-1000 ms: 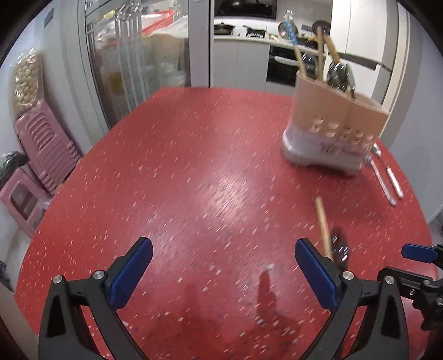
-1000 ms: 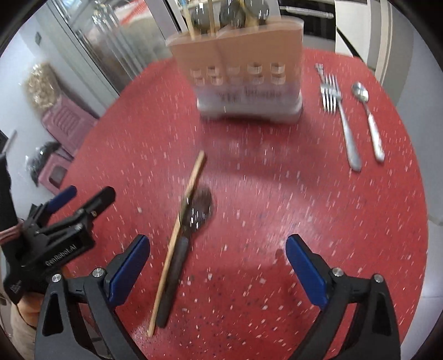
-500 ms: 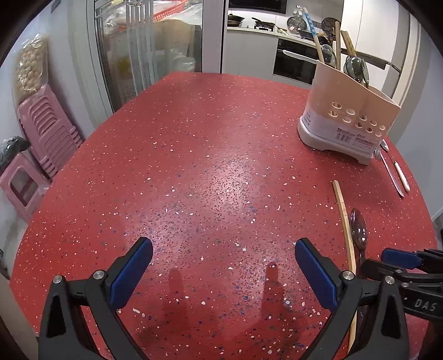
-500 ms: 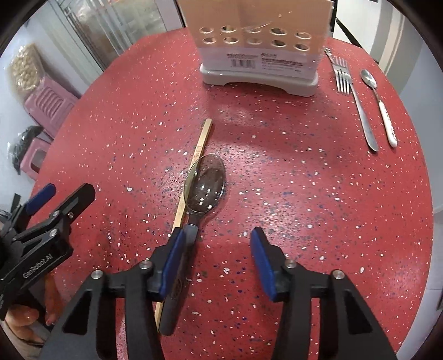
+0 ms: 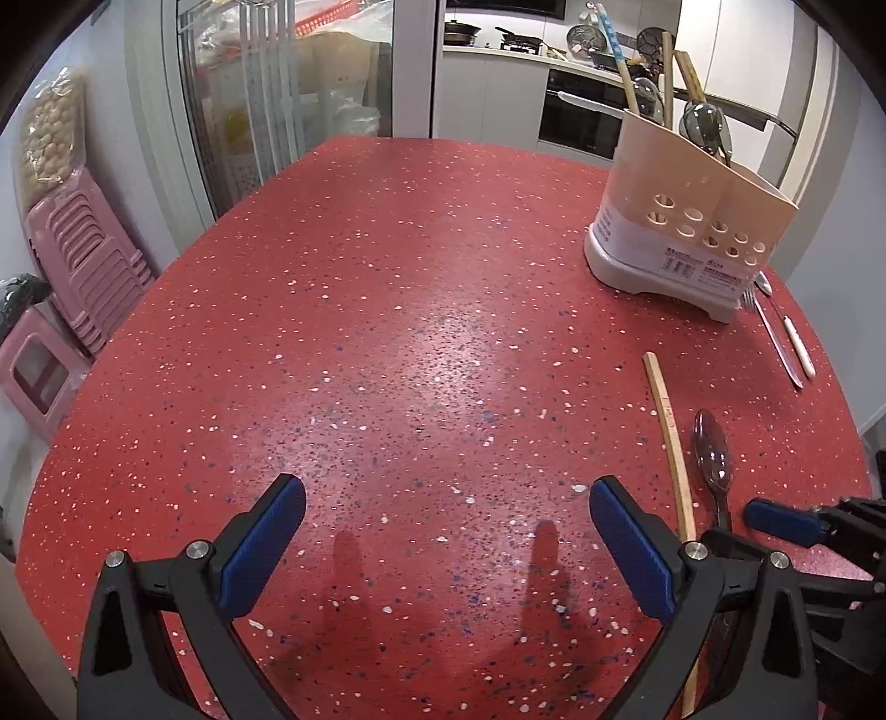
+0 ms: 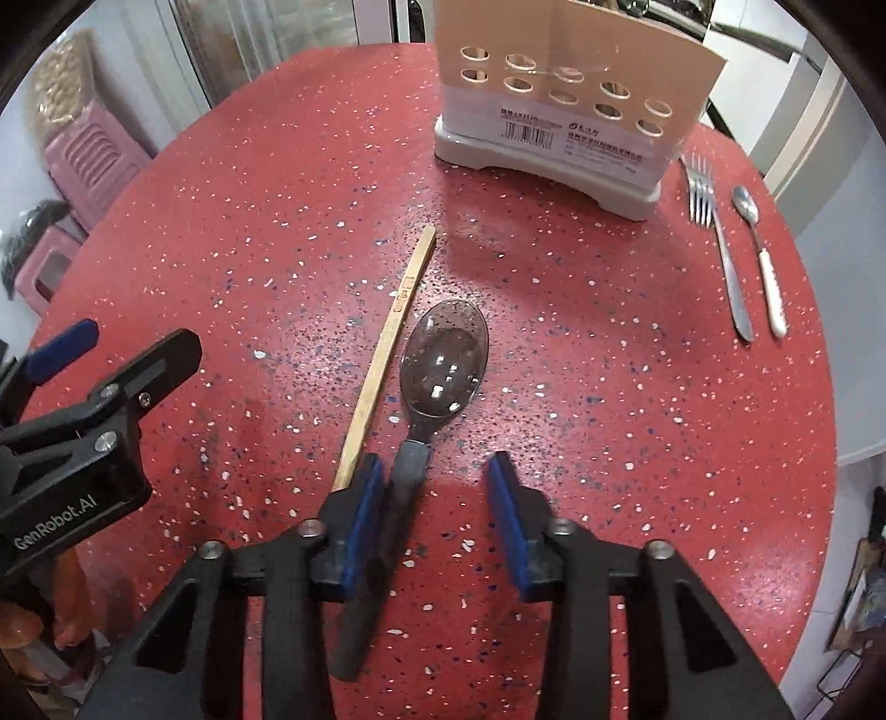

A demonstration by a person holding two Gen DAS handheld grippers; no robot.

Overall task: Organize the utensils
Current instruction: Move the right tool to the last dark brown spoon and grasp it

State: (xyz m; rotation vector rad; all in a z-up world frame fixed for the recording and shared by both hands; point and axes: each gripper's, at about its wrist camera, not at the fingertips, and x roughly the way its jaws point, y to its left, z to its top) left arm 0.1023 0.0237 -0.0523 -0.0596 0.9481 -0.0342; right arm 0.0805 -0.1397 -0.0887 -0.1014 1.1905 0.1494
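Observation:
A dark clear spoon [image 6: 443, 354] with a black handle lies on the red speckled table [image 6: 609, 421], beside a wooden chopstick [image 6: 387, 343]. My right gripper [image 6: 434, 487] is partly open and low over the table; the spoon's handle lies between its fingers, against the left pad. The spoon [image 5: 711, 454] and chopstick [image 5: 670, 437] also show in the left wrist view. My left gripper [image 5: 443, 531] is wide open and empty above bare table. A beige utensil holder [image 6: 565, 99] with several utensils stands at the far side. A metal fork [image 6: 720, 249] and a white-handled spoon [image 6: 764, 260] lie right of it.
The table's rounded edge [image 6: 819, 443] drops off at right. Pink plastic stools [image 5: 72, 260] are stacked on the floor at left. A glass-door cabinet [image 5: 277, 99] and kitchen counter [image 5: 526, 50] stand behind the table.
My right gripper has moved forward and down over the spoon's handle and has narrowed from wide open. The left gripper has stayed wide open and shifted slightly.

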